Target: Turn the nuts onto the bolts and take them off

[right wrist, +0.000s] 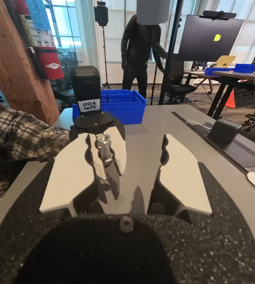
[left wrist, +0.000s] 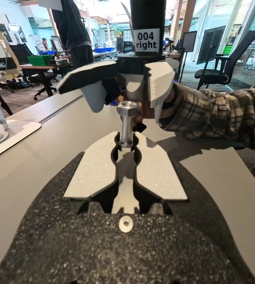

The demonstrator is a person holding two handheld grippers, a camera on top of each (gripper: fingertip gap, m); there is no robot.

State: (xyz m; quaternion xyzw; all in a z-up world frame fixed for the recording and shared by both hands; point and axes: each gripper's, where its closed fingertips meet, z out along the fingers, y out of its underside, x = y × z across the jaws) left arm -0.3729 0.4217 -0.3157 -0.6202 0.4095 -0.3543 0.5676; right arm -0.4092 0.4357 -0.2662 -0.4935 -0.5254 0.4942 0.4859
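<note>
A silver bolt [left wrist: 126,130] stands upright over the grey table [left wrist: 62,153]. My left gripper [left wrist: 126,137] is shut on its lower end, the hex head [right wrist: 107,160]. A silver hex nut [left wrist: 128,109] sits at the top of the thread. My right gripper [right wrist: 126,136] faces the left one and is open. The nut [right wrist: 103,141] lies between its white fingers [right wrist: 71,169], near their tips and closer to the left one, with no contact that I can see. The right gripper also shows in the left wrist view [left wrist: 126,113], spread around the nut.
A blue bin [right wrist: 123,110] stands behind the left gripper at the table's far edge. A small black box [right wrist: 223,132] sits by a cable channel on the right. A white flat base [left wrist: 8,135] lies at the left. A person [right wrist: 140,53] stands beyond the table. Spacing between my two grippers at the tips: around 6 cm. The white flat base [left wrist: 8,135] is about equally far from each gripper, around 40 cm.
</note>
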